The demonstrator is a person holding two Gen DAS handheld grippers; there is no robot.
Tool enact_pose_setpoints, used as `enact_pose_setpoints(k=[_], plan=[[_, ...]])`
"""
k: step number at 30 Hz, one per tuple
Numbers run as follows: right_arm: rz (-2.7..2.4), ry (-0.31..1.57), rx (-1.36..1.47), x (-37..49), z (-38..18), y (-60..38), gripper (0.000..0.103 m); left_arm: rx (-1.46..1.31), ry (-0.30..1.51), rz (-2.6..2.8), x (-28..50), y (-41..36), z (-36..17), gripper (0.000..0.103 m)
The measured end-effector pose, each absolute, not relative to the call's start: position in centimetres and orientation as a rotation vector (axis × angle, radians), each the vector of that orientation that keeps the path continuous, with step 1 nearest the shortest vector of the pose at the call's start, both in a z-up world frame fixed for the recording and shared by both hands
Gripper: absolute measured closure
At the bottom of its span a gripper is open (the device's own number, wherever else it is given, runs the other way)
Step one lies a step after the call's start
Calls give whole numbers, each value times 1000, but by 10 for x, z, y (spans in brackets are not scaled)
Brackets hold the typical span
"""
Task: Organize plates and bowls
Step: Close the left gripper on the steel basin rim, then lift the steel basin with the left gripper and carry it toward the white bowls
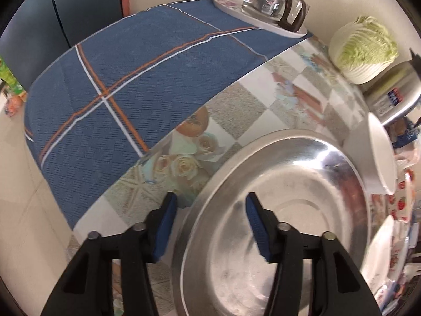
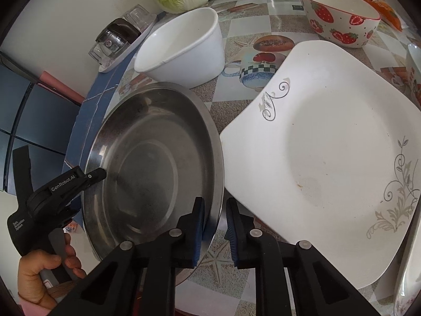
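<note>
Nearest to me, both tongs are at the steel pan (image 2: 155, 163), a wide, shallow round dish of brushed metal with a rolled rim and a faint ring pressed into its flat floor. The right tongs (image 2: 214, 233) are pressed together on the pan's near-right rim, one blue ribbed pad inside the wall and one outside. The left tongs (image 1: 210, 227) straddle the opposite rim, one pad over the bench (image 1: 265, 100) and one over the pan's floor; a gap shows on both sides, so they are spread and not yet pinching. A hand (image 2: 43, 272) grips the left handle at the bench's edge.

Just beside the pan on the right lies a square white plate (image 2: 329, 158), glossy ceramic with rounded corners and grey scroll-work at its corners, a small brownish speck near its middle. Behind the pan stands a plain white bowl (image 2: 181, 44), deep and smooth-walled. Farther back, towards the far right corner, is a strawberry bowl (image 2: 339, 15) with a red rim.

By my reckoning the sorting has barely started: nothing is stacked, every dish sits singly on the patterned oilcloth, and the pan looks like the first to be lifted. A blue checked cloth (image 1: 126, 84) covers the bench's left end, with a glass jug (image 1: 276, 5) on a tray at its far edge and a cabbage (image 1: 364, 48) against the wall.
</note>
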State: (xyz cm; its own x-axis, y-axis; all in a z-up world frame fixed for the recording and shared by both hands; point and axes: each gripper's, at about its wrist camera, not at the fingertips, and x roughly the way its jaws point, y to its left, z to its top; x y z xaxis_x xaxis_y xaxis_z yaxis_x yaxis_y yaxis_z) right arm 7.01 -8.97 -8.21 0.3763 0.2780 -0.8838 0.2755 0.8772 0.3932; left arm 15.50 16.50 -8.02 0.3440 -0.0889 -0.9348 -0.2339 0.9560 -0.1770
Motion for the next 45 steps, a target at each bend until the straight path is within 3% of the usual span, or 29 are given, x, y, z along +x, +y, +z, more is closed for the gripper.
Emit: enact_pose_setpoints(k=[5,45], plan=[[2,1186,478,71,-75,-83,90,-329,1217,113,154,173,-79,68],[50,1057,379,61,-28,-67,88,-356,1140,127,141,187,-51,68]])
